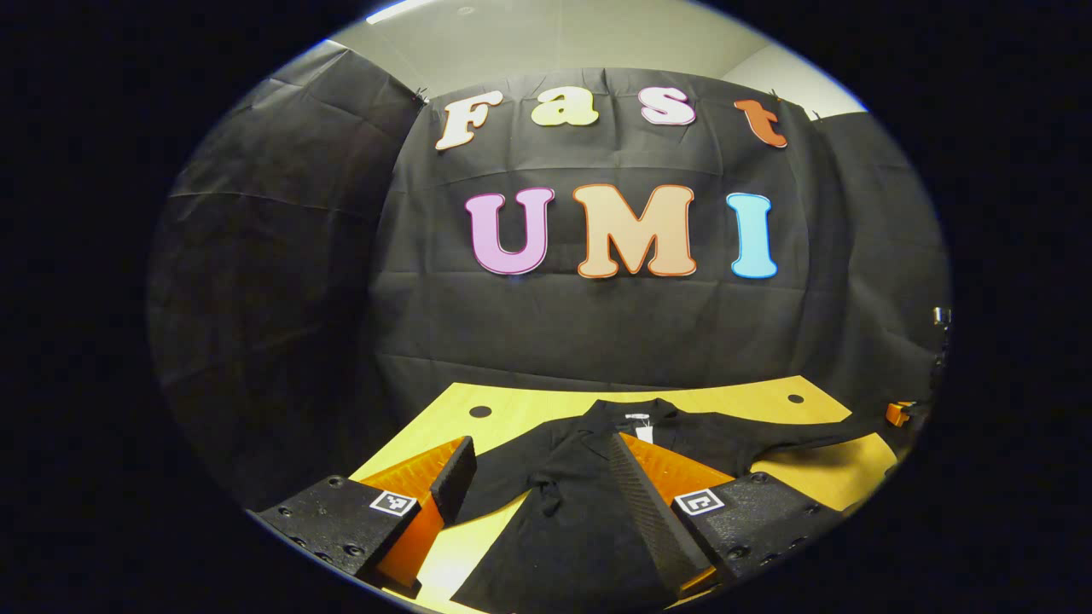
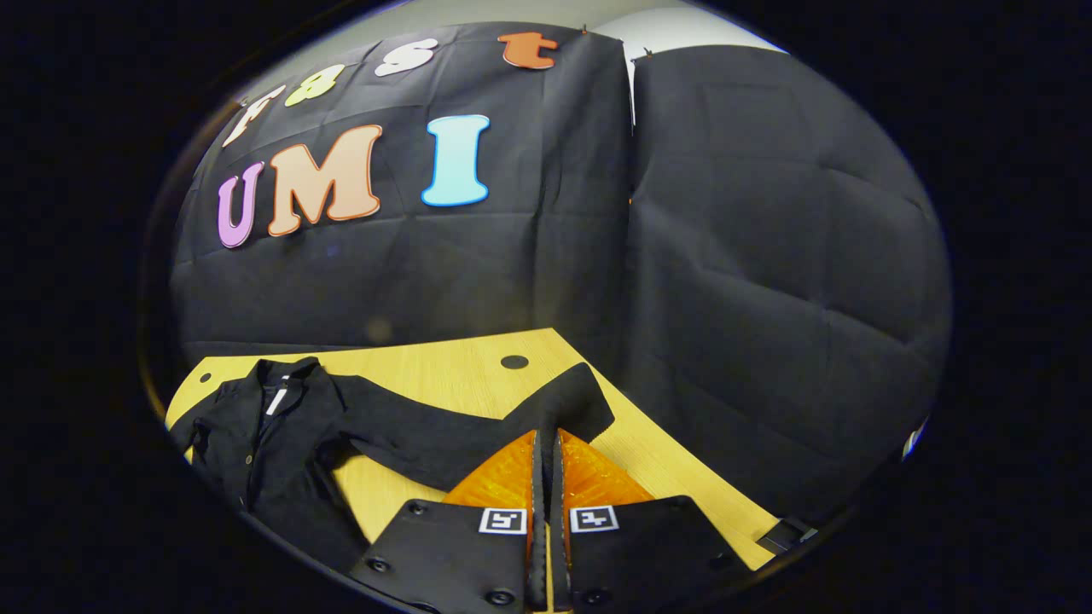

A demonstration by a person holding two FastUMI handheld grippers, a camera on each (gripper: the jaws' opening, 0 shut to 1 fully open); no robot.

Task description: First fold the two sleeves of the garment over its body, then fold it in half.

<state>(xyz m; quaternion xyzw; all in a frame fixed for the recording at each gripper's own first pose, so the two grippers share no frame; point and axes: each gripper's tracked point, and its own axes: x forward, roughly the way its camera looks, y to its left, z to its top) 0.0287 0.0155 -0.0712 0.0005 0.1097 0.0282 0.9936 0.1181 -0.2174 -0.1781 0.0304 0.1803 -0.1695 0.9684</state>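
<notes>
A black long-sleeved garment [image 1: 563, 529] lies collar-away on the yellow wooden table [image 1: 529, 409]. In the left gripper view my left gripper [image 1: 546, 465] hovers open over its near shoulder; one finger is above the chest, the other above bare table beside the near sleeve [image 1: 503, 495]. The far sleeve [image 1: 810, 431] stretches right, slightly raised with a shadow under it, to the right gripper [image 1: 897, 414]. In the right gripper view the garment's body [image 2: 273, 435] lies at left, and its sleeve [image 2: 426, 435] runs to my right gripper [image 2: 546, 435], which is shut on the cuff [image 2: 584, 401].
The table [image 2: 444, 367] has round holes [image 1: 480, 411] [image 2: 514, 362] near its far edge. Black cloth walls close in behind and on both sides. A small dark strap [image 2: 785, 533] sits at the table's right edge.
</notes>
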